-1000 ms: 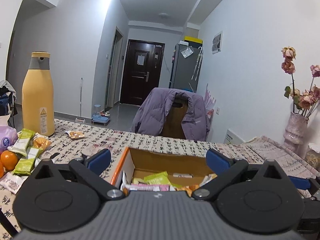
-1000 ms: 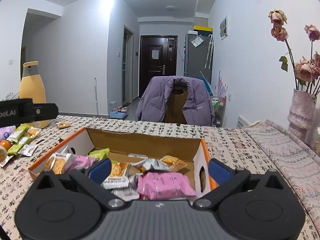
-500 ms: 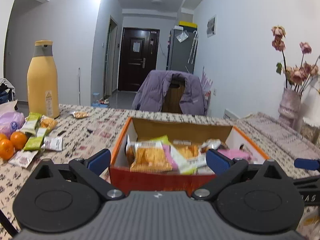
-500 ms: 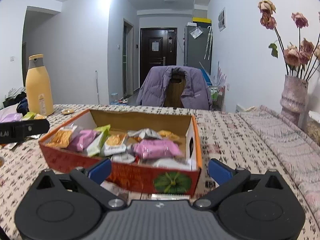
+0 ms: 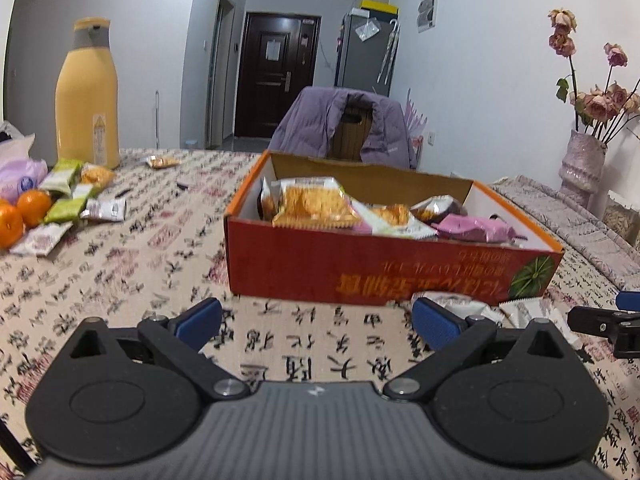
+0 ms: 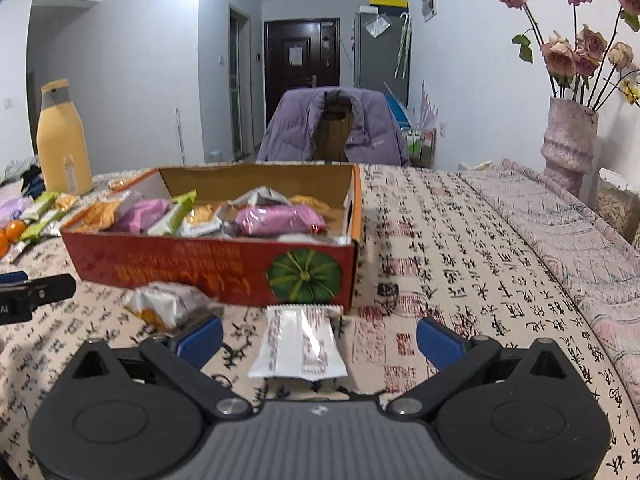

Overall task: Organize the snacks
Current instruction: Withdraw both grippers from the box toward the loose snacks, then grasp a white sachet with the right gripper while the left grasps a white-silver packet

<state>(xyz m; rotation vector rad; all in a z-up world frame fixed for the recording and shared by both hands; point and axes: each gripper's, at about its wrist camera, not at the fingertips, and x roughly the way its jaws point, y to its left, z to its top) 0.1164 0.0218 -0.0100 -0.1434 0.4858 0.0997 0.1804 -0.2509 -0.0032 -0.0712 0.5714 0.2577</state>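
A red cardboard box (image 5: 384, 268) (image 6: 208, 262) full of snack packets stands on the patterned tablecloth. My left gripper (image 5: 316, 320) is open and empty, low over the cloth in front of the box. My right gripper (image 6: 320, 334) is open, with a white snack packet (image 6: 300, 342) lying flat on the cloth between its fingers, untouched. A second white and orange packet (image 6: 164, 304) lies just left of it against the box front. Loose snack packets (image 5: 68, 204) lie at the far left of the table.
A tall yellow bottle (image 5: 87, 96) stands at the back left, with oranges (image 5: 20, 216) and a purple pack (image 5: 20, 180) near it. A vase of dried roses (image 6: 568, 136) stands at the right. A chair with a purple jacket (image 5: 344, 128) is behind the table.
Both grippers have drawn back from over the box and dropped low to the table in front of it. The two packets by the box front have come into view.
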